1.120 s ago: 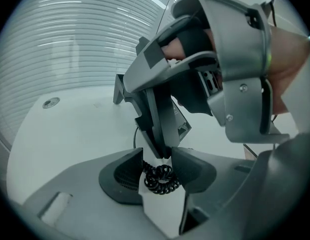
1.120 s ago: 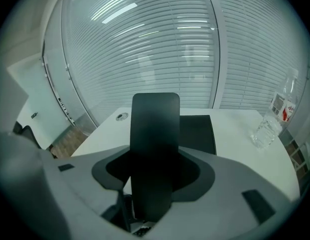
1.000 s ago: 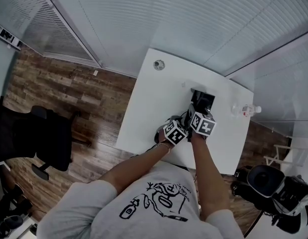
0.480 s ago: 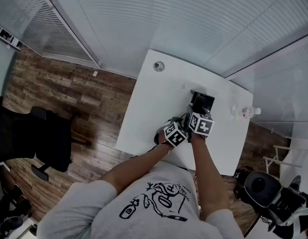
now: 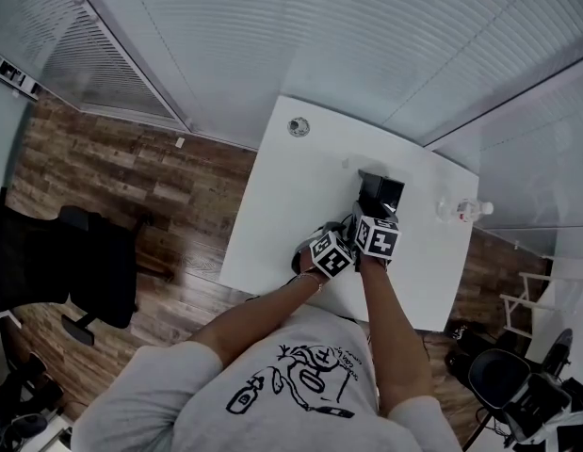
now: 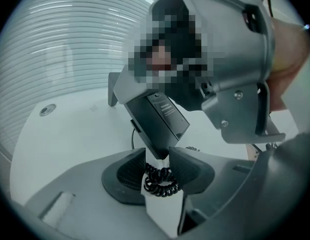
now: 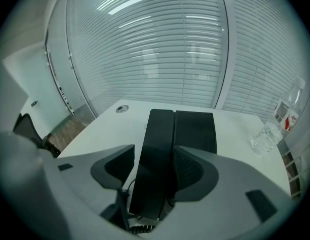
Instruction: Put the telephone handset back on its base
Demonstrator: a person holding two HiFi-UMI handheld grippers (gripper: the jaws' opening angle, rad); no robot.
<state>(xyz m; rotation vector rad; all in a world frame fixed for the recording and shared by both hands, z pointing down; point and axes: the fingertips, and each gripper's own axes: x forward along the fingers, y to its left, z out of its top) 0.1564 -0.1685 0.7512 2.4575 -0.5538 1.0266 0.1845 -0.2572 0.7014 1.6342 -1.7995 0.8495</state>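
Right claw (image 7: 157,161) clamps the handset (image 7: 156,144) mid-body, over the base (image 7: 197,129) toward the surface's (image 7: 107,129) far edge. Left claw (image 6: 157,165) pinches the coiled cord (image 6: 161,180). Handset: rigid, light, probably slick; grip its narrow sides.

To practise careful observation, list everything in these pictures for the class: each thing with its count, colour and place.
table: one, white, mid-room.
telephone base: one, black, on the table beyond the grippers.
handset: one, black, between the right gripper's jaws, left of the base.
coiled cord: one, black, between the left gripper's jaws.
water bottle: one, clear, on the table's right side.
grommet: one, grey, in the table's far left corner.
office chairs: two, black, far left and lower right.
floor: brown wood.
blinds: pale, along the far walls.
left gripper: one, grey, shut on the cord.
right gripper: one, grey, shut on the handset.
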